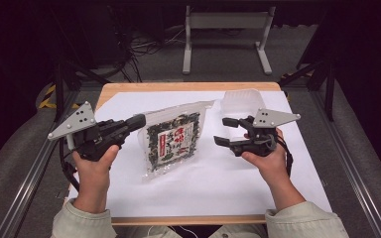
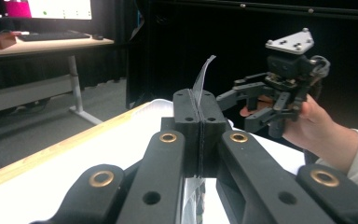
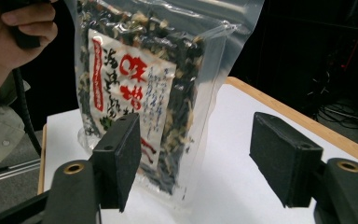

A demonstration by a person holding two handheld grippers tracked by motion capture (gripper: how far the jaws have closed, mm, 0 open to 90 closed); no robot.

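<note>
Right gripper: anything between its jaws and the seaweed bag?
No. The right gripper stands open, with bare white table cover before the seaweed bag in the right gripper view.

We see a glossy clear plastic pouch (image 1: pixel 173 140) – its film catches the light, and a printed paper-like label sits on its front over dry, flaky dark contents. The left gripper (image 1: pixel 138 122) has matt black plastic jaws with small brass-coloured rings at the joints; the right gripper (image 1: pixel 226 131) carries the same rough, dull pads. Each bears a flat grey metal plate. The table (image 1: pixel 188 87) shows a pale wooden edge under a smooth white matt sheet (image 1: pixel 218 183) – behind it lies a cloudy, translucent plastic container (image 1: pixel 243 101).
</note>
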